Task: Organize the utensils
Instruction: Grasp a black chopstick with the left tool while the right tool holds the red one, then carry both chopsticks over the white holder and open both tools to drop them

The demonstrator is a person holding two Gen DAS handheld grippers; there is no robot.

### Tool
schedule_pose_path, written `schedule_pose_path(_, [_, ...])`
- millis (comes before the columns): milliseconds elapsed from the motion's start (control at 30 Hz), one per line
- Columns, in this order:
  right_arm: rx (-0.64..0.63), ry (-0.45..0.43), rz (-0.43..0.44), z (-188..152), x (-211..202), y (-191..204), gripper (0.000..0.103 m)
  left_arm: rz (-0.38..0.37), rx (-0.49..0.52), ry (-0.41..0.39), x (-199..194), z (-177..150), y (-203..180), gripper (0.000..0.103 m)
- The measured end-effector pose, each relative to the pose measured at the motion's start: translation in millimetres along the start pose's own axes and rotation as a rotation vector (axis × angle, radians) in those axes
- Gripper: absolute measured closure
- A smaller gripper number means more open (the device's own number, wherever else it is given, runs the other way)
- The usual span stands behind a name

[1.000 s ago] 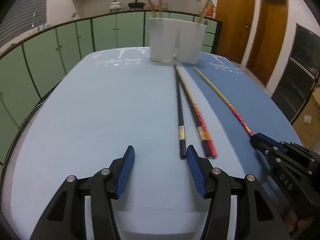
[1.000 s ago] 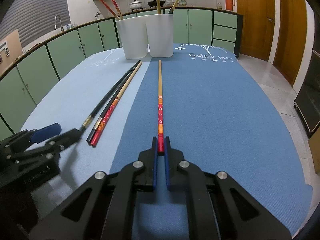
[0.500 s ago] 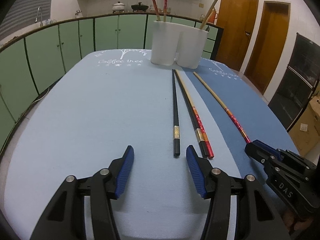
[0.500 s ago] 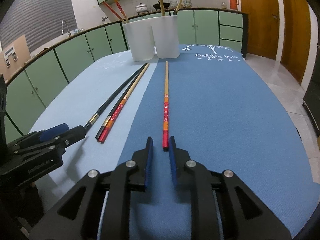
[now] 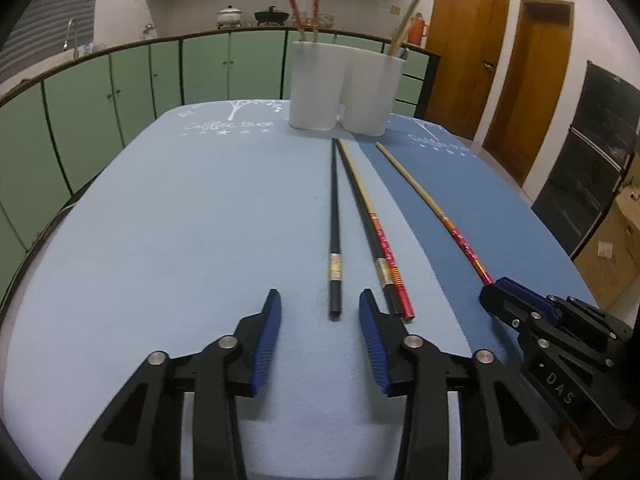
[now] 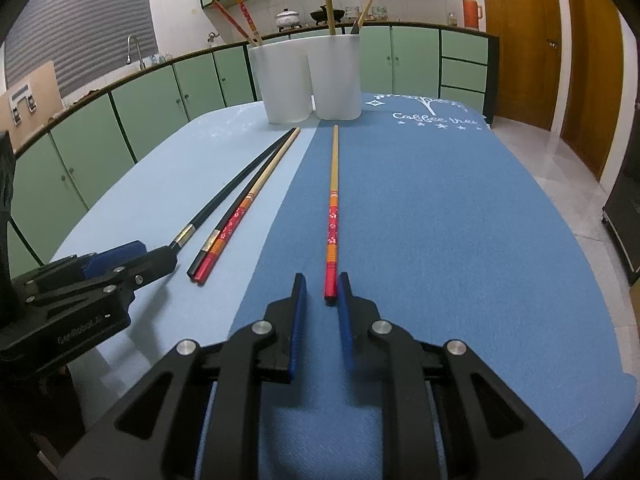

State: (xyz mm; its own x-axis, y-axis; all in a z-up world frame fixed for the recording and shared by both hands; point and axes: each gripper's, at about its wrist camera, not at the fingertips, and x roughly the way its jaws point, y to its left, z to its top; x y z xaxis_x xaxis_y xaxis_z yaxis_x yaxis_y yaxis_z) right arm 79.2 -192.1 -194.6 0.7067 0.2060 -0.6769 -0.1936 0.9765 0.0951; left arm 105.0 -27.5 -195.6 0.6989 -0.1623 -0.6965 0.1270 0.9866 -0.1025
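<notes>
My left gripper [image 5: 318, 312] has its jaws closing around the near end of a black chopstick [image 5: 334, 216]; the pads stand clear of it. Just right of it lie a second black chopstick and a red-ended bamboo chopstick [image 5: 376, 236], side by side. My right gripper [image 6: 322, 292] is narrowly open and closing, with the red end of a lone bamboo chopstick [image 6: 332, 216] between its pads, close to the right one. All the sticks point at a white two-cup holder [image 5: 344, 88] that has chopsticks standing in it. The left gripper [image 6: 148, 256] also shows in the right wrist view.
The table wears a light blue cloth [image 5: 180, 220] on the left and a darker blue one [image 6: 460, 220] on the right. Green cabinets [image 5: 120, 92] curve behind it. Wooden doors [image 5: 464, 52] and a cardboard box [image 5: 612, 252] stand off to the right.
The right gripper, shut on the red chopstick end a second ago, has let go and stands slightly apart. The left jaws have narrowed, and the black chopstick's end now lies between them.
</notes>
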Motion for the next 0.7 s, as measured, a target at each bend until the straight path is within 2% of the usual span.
schedule_pose_path(133, [0.011,0.004,-0.001,1,1,-2,0.094,0.013,0.033,0.008,4,2,-8,0.073])
schedule_pose_path(200, [0.02,0.005,0.003,1,2,-4,0.097,0.023,0.047,0.009,5,2,-10,0.081])
schedule_pose_path(233, [0.023,0.006,0.006,1,2,-4,0.097,0.012,0.051,0.012,5,2,-11,0.094])
schedule_pose_path(267, [0.026,0.006,0.009,1,2,-5,0.097,0.006,0.055,0.016,6,3,-12,0.096])
schedule_pose_path(367, [0.036,0.01,0.022,1,2,-6,0.097,0.027,0.074,0.015,6,3,-16,0.097])
schedule_pose_path(500, [0.032,0.016,0.023,4,-3,-8,0.098,0.017,0.057,0.016,1,5,-12,0.097])
schedule_pose_path(700, [0.023,-0.034,0.029,21,-25,-11,0.098,0.011,0.073,-0.05,-34,24,-11,0.097])
